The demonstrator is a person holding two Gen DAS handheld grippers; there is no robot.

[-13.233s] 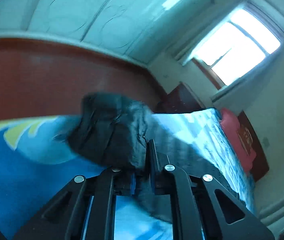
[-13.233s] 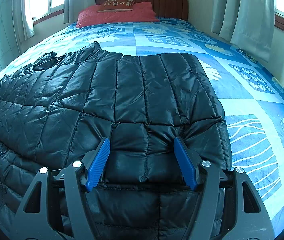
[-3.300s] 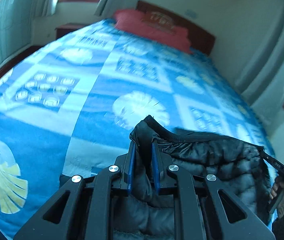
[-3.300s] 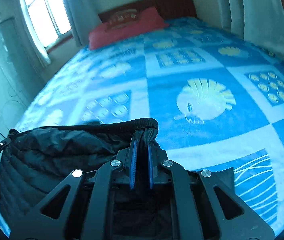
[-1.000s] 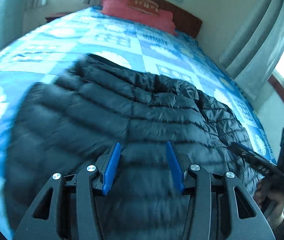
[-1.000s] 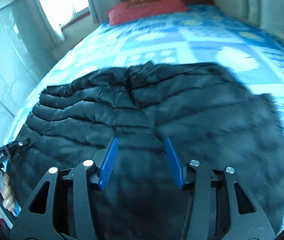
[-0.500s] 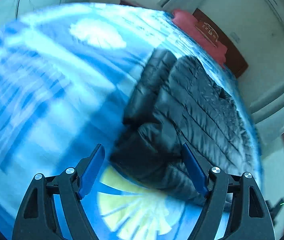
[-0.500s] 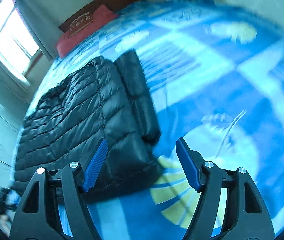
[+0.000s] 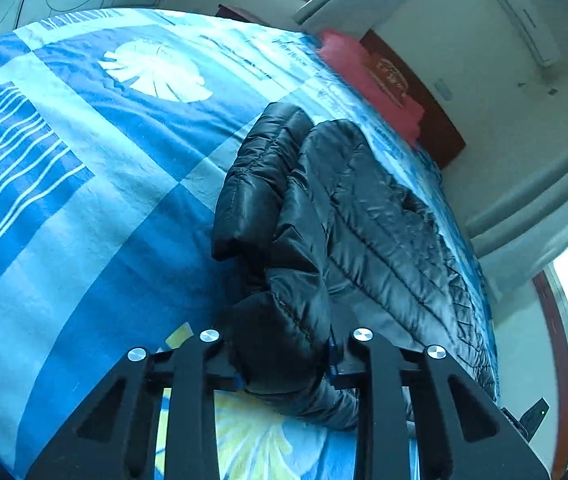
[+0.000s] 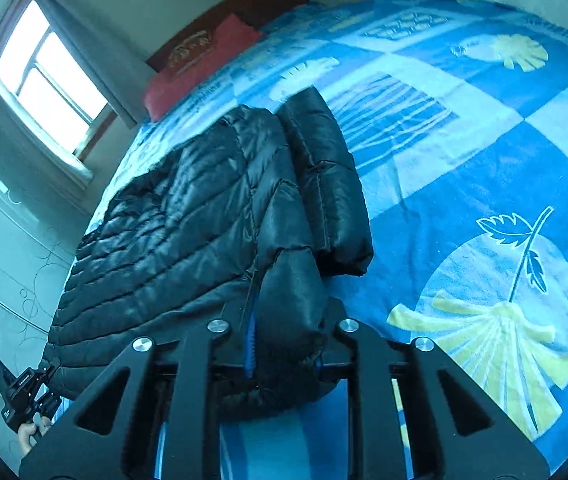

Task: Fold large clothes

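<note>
A black puffer jacket (image 9: 364, 208) lies flat on the blue patterned bed cover (image 9: 84, 200), with one sleeve (image 9: 256, 184) folded along its left edge. My left gripper (image 9: 284, 364) is at the near left corner, its jaws closing, and a puffed fold of the jacket is pinched between the pads. In the right wrist view the jacket (image 10: 188, 216) lies on the bed cover (image 10: 464, 160), with its other sleeve (image 10: 324, 168) along the right edge. My right gripper (image 10: 284, 356) is closing on the near right corner, padding squeezed between its jaws.
A red pillow (image 9: 368, 76) leans on the dark wooden headboard (image 9: 436, 136) at the far end; the right wrist view also shows the pillow (image 10: 200, 64). A window (image 10: 44, 68) and wardrobe doors flank the bed. A hand (image 10: 30, 434) shows at the lower left.
Both grippers swung from over the jacket's middle out to its near corners. Their jaws, wide open half a second ago, have come together on the corner padding.
</note>
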